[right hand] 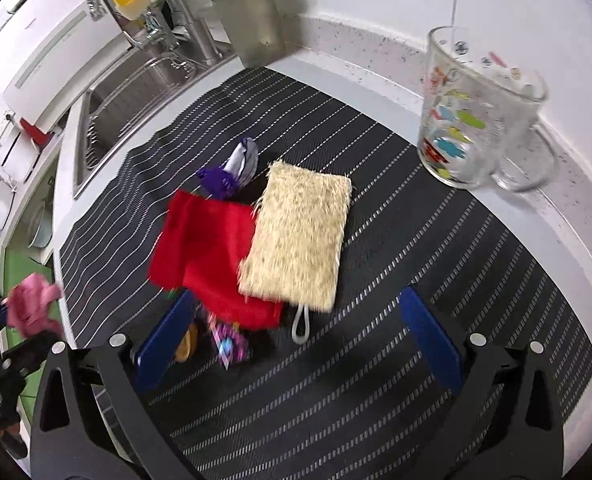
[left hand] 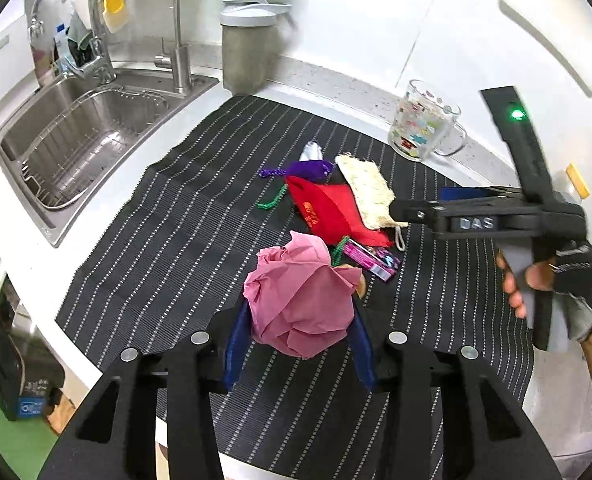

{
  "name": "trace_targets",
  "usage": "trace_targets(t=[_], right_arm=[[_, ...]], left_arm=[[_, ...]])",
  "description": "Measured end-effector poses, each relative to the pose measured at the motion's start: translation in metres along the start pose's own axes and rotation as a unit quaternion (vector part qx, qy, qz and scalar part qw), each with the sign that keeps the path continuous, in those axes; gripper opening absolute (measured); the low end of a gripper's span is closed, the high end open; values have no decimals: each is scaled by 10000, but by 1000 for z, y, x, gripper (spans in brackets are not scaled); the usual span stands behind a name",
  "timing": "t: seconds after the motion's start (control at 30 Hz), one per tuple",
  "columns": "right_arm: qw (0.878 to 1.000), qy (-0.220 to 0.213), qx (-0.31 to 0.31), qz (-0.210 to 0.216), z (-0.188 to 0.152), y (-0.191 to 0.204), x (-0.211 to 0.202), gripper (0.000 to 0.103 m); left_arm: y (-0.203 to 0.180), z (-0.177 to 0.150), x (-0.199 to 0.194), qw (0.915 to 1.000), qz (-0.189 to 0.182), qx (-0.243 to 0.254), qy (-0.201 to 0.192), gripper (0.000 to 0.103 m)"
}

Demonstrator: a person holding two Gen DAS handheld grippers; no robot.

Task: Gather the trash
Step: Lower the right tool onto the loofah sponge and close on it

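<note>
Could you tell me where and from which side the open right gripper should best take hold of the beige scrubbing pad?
Probably by its near short edge, beside the white loop, coming from above. The beige scrubbing pad lies flat, its left side against the red cloth, and the right gripper stands open just before it.

Left gripper (left hand: 300,316) clamped on pink wad; right gripper (right hand: 296,336) spread wide, nothing between pads.

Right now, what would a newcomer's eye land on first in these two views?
First the crumpled pink paper, clamped between the left gripper's blue fingers above the striped black mat. Next the heap on the mat: a red cloth with a beige loofah pad overlapping its edge. The right gripper hovers open over that heap, and a printed glass mug stands at the mat's far right corner.
</note>
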State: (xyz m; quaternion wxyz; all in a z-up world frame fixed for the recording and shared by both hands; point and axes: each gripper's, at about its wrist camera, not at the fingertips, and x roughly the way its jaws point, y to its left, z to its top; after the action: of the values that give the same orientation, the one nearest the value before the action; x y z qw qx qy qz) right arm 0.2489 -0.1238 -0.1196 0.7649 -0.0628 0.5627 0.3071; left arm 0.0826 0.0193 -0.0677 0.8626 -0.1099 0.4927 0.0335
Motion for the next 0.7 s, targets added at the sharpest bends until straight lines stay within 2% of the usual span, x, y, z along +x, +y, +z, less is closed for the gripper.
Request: trace_targets(t=[0.17,0.23,0.33,0.4,0.47,0.5,0.7], right_arm=[[9998,104,185,-12,14,-5,24,98],[9997,163,200,-38,17,-4,31,87],[9994,265,192,-62,20,-2,42,84],[9993,308,180,-72,20,0,47,79],[9994,267,98,-179,21,3,47,66],[9994,264,83,-185,22,4,47,64],[9997,126,-9,-231,20,4,34,63]], left_arm=[[15,4,7,9999,-15,-100,54,43],[20,5,9,9999,-19,-135,64,43],[27,6,12,9998,-22,-184,82,43],[31,6,14,9997,-37,-229,95,43],[34,5,15,9996,-51,-262,105,43],[35,5,15,9995,-67,-285,113,43],[36,3,14,9994,-105,-320,84,43]])
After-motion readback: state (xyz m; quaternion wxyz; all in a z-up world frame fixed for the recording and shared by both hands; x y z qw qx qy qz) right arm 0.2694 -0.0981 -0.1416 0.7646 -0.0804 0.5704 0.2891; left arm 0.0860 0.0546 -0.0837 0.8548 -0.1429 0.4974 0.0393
